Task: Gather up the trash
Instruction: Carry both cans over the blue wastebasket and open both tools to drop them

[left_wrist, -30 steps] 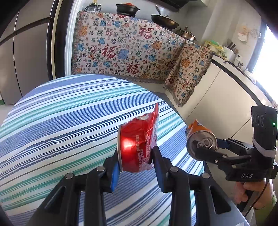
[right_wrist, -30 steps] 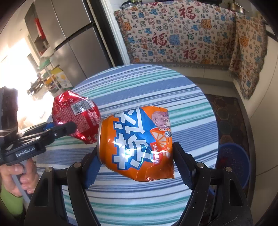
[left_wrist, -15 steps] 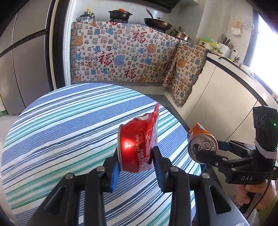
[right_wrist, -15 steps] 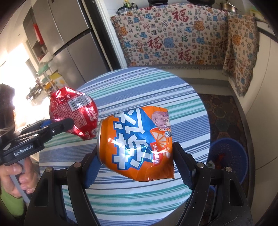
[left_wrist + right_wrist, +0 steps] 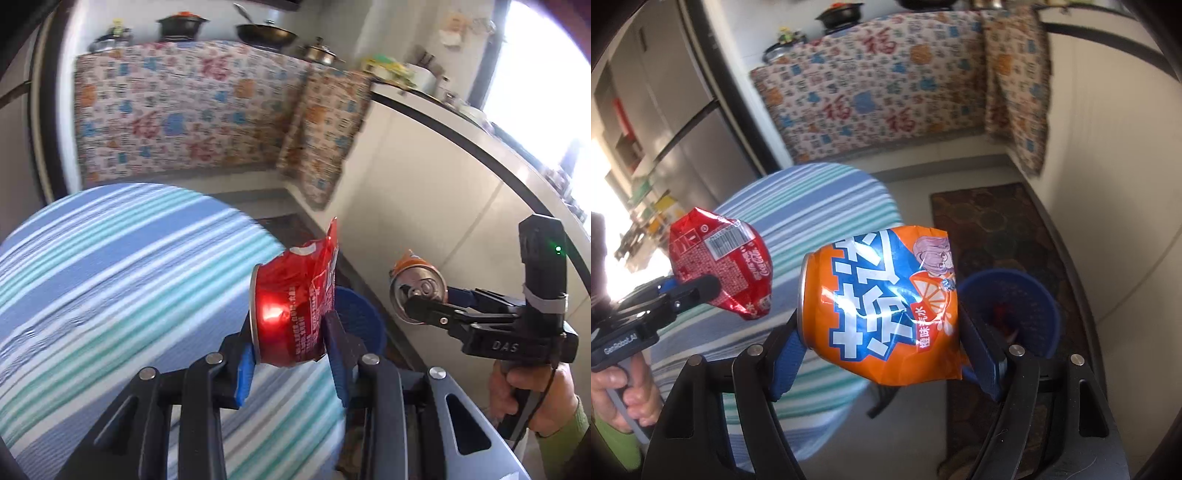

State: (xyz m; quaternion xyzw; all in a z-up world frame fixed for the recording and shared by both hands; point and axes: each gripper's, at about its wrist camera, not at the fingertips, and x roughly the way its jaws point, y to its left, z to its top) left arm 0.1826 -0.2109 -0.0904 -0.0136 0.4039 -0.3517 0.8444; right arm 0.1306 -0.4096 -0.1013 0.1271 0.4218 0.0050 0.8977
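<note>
Fingers (image 5: 244, 369) of my left gripper (image 5: 291, 363) clamped on the crushed red can (image 5: 293, 312), my right gripper (image 5: 886, 363) clenched around the dented orange can (image 5: 882, 308), both lifted off the striped tabletop (image 5: 122, 258), blue basket (image 5: 1028, 295) on the floor beyond.

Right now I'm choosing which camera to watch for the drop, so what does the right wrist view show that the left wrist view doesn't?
Only the right wrist view shows the inside of the blue bin, with something red in it, the dark floor mat and the fridge. Only the left wrist view shows the bright window and the orange can's top. Both show the crushed red can clamped in the left gripper, the crushed orange can clamped in the right gripper, and the striped table.
</note>
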